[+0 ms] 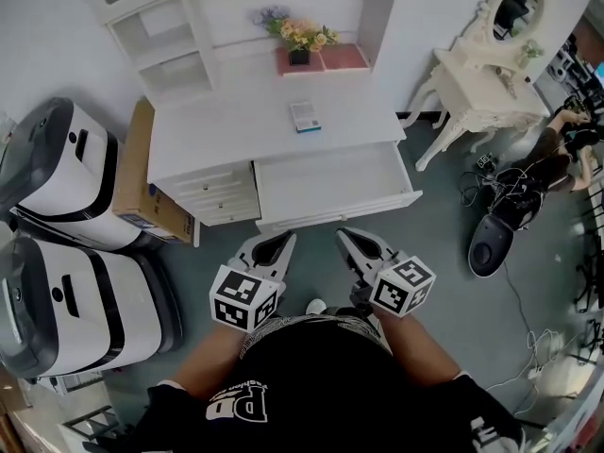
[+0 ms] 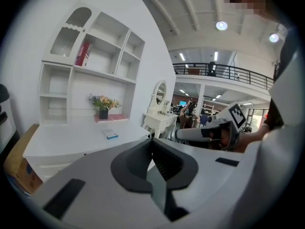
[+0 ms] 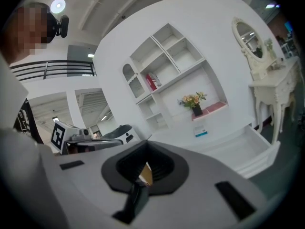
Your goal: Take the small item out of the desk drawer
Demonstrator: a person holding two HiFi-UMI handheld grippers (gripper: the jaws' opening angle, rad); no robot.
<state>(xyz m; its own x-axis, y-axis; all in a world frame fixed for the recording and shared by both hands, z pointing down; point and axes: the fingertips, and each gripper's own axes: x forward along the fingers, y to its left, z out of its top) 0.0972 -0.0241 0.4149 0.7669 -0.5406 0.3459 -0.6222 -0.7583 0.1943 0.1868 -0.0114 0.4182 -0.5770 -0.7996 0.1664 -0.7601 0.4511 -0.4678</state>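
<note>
The white desk [image 1: 236,125] has its wide drawer [image 1: 340,217] pulled open, and the drawer's inside looks bare. A small blue-and-white box [image 1: 305,116] [image 2: 111,134] [image 3: 200,132] lies on the desk top. Both grippers hang close to my body, short of the drawer front and pointing at the desk. My left gripper [image 1: 286,241] [image 2: 152,144] has its jaws together with nothing in them. My right gripper [image 1: 345,236] [image 3: 145,149] is shut too. A thin tan sliver shows deep in its gap; I cannot tell what it is.
Two white machines [image 1: 66,177] [image 1: 75,319] and a cardboard box [image 1: 142,182] stand left of the desk. A flower pot [image 1: 300,38] sits at the desk's back. A white dressing table [image 1: 481,88] stands right, and a black round device [image 1: 491,243] with cables lies on the floor.
</note>
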